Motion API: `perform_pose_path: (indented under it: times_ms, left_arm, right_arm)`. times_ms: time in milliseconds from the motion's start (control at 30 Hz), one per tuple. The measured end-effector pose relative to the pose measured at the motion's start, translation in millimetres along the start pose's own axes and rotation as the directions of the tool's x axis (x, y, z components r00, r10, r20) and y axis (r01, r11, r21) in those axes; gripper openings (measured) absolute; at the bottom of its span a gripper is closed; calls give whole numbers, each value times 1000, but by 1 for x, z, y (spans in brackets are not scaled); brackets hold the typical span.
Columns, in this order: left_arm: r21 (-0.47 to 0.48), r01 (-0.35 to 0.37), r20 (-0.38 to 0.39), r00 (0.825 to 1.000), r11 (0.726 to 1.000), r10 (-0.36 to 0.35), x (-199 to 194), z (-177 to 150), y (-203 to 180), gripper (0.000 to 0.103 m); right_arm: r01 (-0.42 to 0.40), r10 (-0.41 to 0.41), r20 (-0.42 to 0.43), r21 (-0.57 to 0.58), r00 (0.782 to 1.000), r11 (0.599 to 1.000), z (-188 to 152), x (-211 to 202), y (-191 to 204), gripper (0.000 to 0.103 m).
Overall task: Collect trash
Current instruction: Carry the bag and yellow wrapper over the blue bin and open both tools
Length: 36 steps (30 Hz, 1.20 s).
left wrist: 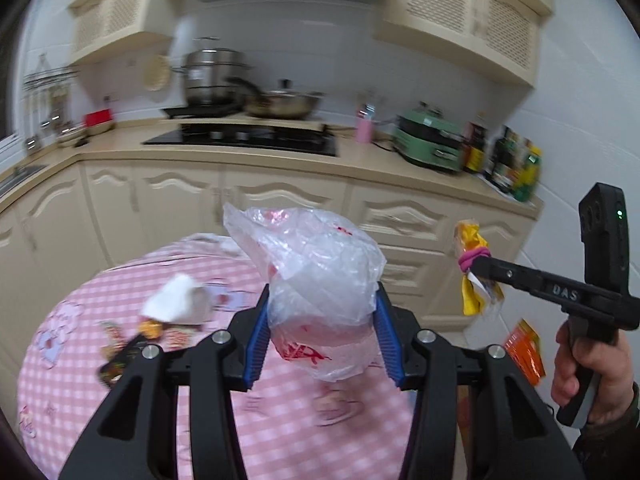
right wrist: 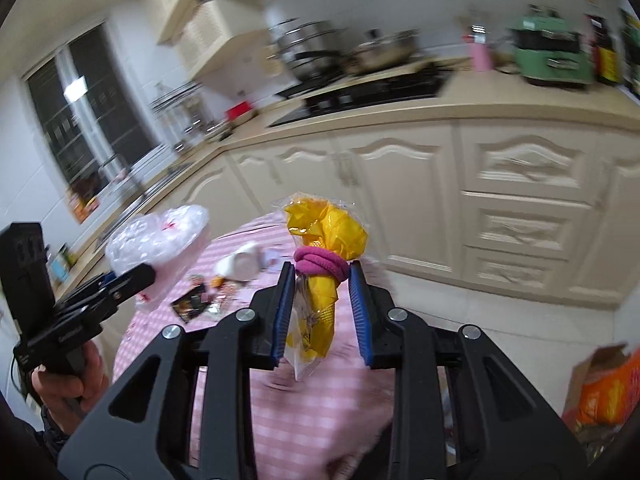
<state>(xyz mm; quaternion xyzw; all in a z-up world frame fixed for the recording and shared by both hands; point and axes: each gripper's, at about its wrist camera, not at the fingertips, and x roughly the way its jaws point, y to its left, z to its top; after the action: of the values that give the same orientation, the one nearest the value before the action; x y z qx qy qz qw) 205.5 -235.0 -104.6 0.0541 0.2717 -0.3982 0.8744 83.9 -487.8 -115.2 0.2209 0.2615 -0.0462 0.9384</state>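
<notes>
My left gripper (left wrist: 322, 300) is shut on a crumpled clear plastic bag (left wrist: 316, 276) with red print, held above the round table with the pink checked cloth (left wrist: 120, 380). The bag also shows in the right wrist view (right wrist: 160, 236). My right gripper (right wrist: 322, 276) is shut on a yellow wrapper (right wrist: 324, 280) bound with a pink hair tie (right wrist: 320, 262), lifted over the table's edge. In the left wrist view that wrapper (left wrist: 472, 276) hangs at the right gripper's tip. On the table lie a white crumpled tissue (left wrist: 176, 300), a dark snack wrapper (left wrist: 120, 360) and small wrappers (right wrist: 196, 300).
An orange cardboard box (right wrist: 608, 392) stands on the floor to the right of the table. Cream kitchen cabinets (left wrist: 280, 196) run behind, with a black hob (left wrist: 244, 136), pots, a green appliance (left wrist: 430, 144) and bottles on the counter.
</notes>
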Motion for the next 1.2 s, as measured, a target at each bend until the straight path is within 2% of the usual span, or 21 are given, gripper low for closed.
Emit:
perform_pose_path:
  times_ms: [233,333,433,533,633,667,800,867,1000,1100,1133,1167,1200]
  left_arm:
    - [107,120,-103,989,987,-109,52,-11,-82,47]
    - [141,170,-162,976,975,-147,77,-21,-114,47]
    - [165,222,-240,954,961,-179,108,-34,-143,47]
    - [175,280,-339,917,944,-209,142,-50,-168,47]
    - [150,324,-452,863,934,-226,181,-73,-185,47]
    - [128,336,-504,832,933,-231,199,-83,-191,47]
    - [83,351,-604,762,933,-233,239,-106,-205,47]
    - [68,357,-635,736,932,-236,254,-113,-210,47]
    - [51,346,-674,704,937,-223,278,-125,-214,47]
    - [84,321,-721,673,943,-165,300,-137,-218,53]
    - [90,311,-747,649,946,-143,308,-144,-218,58]
    - [86,306,-757,638,948,-138,310,-146,-218,68]
    - [80,297,-759,636,952,-135,310,-148,-214,79]
  right_arm:
    - [159,-159,-13,154,987,975,-29,-34,-100,28]
    - [206,-201,-42,198,979,958,-45,-36,-129,28]
    - [237,-221,-91,240,971,941,-65,-33,-157,28]
    - [266,-234,-144,279,962,923,-84,-23,-183,28]
    - [285,-227,-203,326,952,901,-105,-6,-207,28]
    - [288,-221,-222,341,950,895,-111,0,-214,28]
    - [310,-206,-285,390,936,867,-133,20,-239,28]
    - [312,-197,-298,411,934,857,-140,24,-247,28]
    - [318,-176,-333,445,927,837,-154,40,-265,28]
    - [352,-177,-376,470,910,809,-164,52,-278,29]
    - [371,-191,-379,487,905,791,-167,50,-281,49]
    - [382,-205,-375,495,904,780,-169,48,-282,76]
    - [389,-219,-368,494,904,778,-169,44,-282,81]
